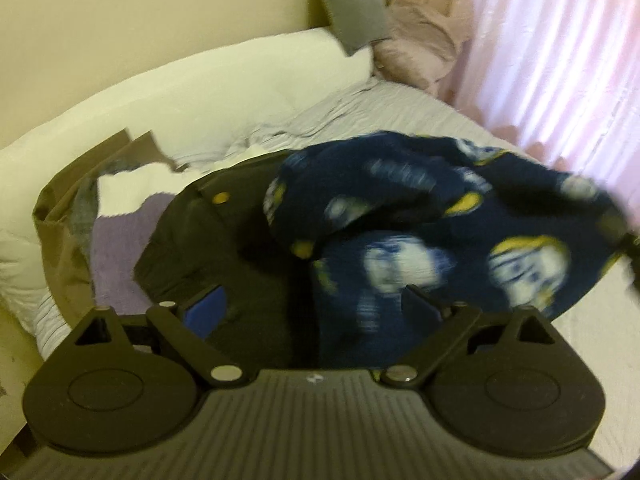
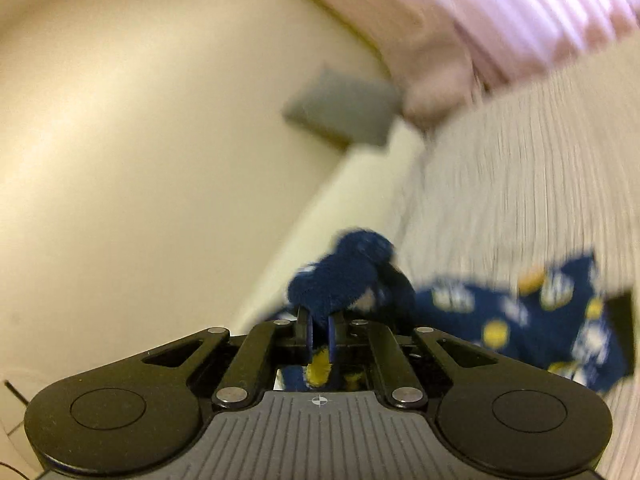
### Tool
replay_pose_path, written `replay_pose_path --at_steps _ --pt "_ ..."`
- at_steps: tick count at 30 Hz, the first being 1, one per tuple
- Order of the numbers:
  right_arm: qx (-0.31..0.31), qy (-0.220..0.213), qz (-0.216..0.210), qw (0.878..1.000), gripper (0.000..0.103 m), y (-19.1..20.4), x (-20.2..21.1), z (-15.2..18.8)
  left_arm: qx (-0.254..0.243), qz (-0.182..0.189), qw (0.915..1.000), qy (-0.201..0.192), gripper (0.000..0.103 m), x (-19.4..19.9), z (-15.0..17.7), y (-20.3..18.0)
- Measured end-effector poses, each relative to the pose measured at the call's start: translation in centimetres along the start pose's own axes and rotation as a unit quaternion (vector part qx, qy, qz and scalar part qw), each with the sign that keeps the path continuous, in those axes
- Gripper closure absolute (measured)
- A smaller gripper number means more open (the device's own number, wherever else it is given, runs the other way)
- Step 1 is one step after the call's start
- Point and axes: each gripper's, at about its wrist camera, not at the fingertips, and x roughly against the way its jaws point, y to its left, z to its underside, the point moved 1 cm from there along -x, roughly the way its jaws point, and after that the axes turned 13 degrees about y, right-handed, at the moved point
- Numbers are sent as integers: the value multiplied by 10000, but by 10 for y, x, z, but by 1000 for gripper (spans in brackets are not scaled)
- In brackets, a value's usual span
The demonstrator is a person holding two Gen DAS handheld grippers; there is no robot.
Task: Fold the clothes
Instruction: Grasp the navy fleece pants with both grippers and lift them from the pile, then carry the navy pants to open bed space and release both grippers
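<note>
A navy fleece garment (image 1: 440, 216) printed with white and yellow figures is lifted over the bed, blurred by motion. My left gripper (image 1: 316, 304) stands open; its blue-padded left finger (image 1: 208, 308) rests over a black garment (image 1: 224, 248) with a yellow button, and the fleece hangs in front of its right finger. In the right wrist view my right gripper (image 2: 320, 320) is shut on a bunched edge of the navy fleece garment (image 2: 344, 276), and the rest trails off to the right over the bed.
The bed (image 1: 400, 108) has a pale striped sheet. A brown bag (image 1: 60, 208) at the left holds lilac (image 1: 116, 248) and white cloths. White pillows (image 1: 200, 84), a grey cushion (image 1: 352, 4) and a pink bundle (image 1: 416, 44) lie at the head. Pink curtains (image 1: 560, 40) hang on the right.
</note>
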Motion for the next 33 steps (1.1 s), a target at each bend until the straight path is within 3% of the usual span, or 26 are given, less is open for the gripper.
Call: replay_pose_path --at_steps 4,9,12,20,22,25,27,33 --pt "208 -941 25 9953 98 24 75 -16 -306 264 9991 -116 11 19 10 -34" --pt "570 -2118 372 9749 99 51 190 -27 -791 730 9939 -250 11 44 29 -97" --pt "883 -2874 673 9514 99 70 271 -29 -1110 1063 9875 -337 11 60 45 -141" --pt "1657 -4215 1488 8790 99 127 448 -13 -1905 1905 9619 -469 11 98 105 -258" --pt "1768 -4349 1948 8612 99 134 476 -2 -2061 2066 9556 -410 11 105 125 -286" --pt "1395 -4071 2641 8632 99 120 504 7 -2267 2252 9473 -234 11 108 157 -324" --pt "969 -3943 2747 8716 99 104 525 15 -2384 2342 9424 -114 11 109 177 -347" --pt "1074 -4325 2945 8454 99 114 606 36 -2770 2573 9257 98 11 126 229 -399"
